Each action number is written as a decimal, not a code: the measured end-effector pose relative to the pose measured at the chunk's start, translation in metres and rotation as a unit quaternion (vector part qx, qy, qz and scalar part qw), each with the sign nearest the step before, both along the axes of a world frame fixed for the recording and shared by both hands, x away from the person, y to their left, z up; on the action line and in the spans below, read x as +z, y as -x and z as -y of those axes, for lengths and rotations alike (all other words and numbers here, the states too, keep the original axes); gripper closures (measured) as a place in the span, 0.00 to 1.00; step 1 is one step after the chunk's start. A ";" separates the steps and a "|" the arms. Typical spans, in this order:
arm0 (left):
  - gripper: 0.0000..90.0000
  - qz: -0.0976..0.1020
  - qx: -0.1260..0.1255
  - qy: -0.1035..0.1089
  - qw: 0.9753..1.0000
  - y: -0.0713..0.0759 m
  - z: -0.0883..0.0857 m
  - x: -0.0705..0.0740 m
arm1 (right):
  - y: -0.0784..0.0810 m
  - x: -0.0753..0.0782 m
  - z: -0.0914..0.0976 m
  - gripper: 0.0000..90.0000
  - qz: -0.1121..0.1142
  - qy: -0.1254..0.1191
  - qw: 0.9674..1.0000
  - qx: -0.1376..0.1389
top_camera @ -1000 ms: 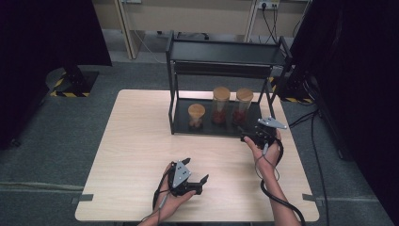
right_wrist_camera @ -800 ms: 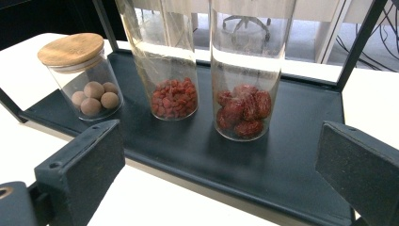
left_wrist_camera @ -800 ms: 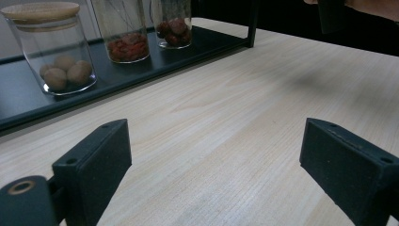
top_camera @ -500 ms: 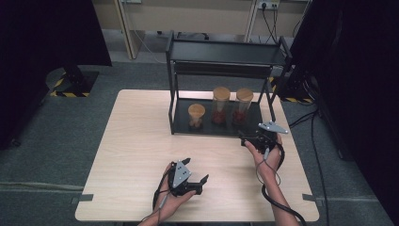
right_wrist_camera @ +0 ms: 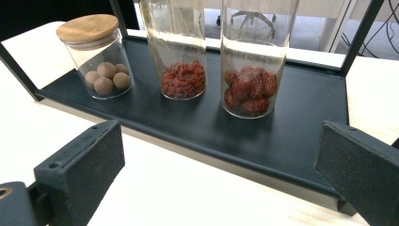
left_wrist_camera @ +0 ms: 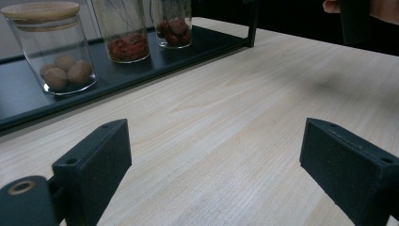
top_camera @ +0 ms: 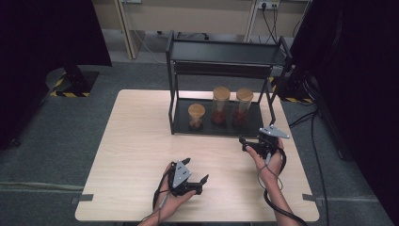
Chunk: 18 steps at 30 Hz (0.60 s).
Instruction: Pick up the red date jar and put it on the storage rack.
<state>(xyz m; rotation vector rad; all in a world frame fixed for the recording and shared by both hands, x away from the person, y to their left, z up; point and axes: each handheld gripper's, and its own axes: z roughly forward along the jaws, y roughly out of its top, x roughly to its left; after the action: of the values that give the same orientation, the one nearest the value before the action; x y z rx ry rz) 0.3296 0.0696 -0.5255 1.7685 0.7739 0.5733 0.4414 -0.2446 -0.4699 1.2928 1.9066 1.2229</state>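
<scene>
A black two-shelf rack [top_camera: 226, 52] stands at the table's far side. On its lower shelf [right_wrist_camera: 287, 129] stand three glass jars with wooden lids. They are a short jar of brown nuts [top_camera: 196, 116] [right_wrist_camera: 98, 61] [left_wrist_camera: 57, 54], a tall jar of small red berries [top_camera: 220, 104] [right_wrist_camera: 182, 61] and a tall jar of red dates [top_camera: 243, 104] [right_wrist_camera: 251, 75]. My right gripper [top_camera: 243, 143] [right_wrist_camera: 223, 141] hovers open just in front of the shelf, facing the jars. Near the table's front edge, my left gripper [top_camera: 197, 170] [left_wrist_camera: 214, 141] rests open over bare wood, with nothing between its jaws.
The light wooden table [top_camera: 136, 141] has free room on its left half and between the two hands. Dark screens [top_camera: 47, 33] stand at both sides. A cable [top_camera: 315, 141] runs across the floor at the right. My right hand [left_wrist_camera: 386, 8] shows in the left gripper view.
The right gripper has drawn back a little from the rack toward the table's front. The left gripper has stayed where it was.
</scene>
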 end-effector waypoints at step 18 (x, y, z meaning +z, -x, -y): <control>0.10 0.000 0.000 0.000 1.000 0.000 0.000 0.000 | 0.015 -0.005 0.006 0.03 -0.003 0.003 1.000 -0.001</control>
<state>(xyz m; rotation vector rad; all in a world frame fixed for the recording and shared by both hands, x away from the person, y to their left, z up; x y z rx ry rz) 0.3296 0.0695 -0.5255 1.7685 0.7739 0.5743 0.4264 -0.2509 -0.4749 1.2959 1.9118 1.2139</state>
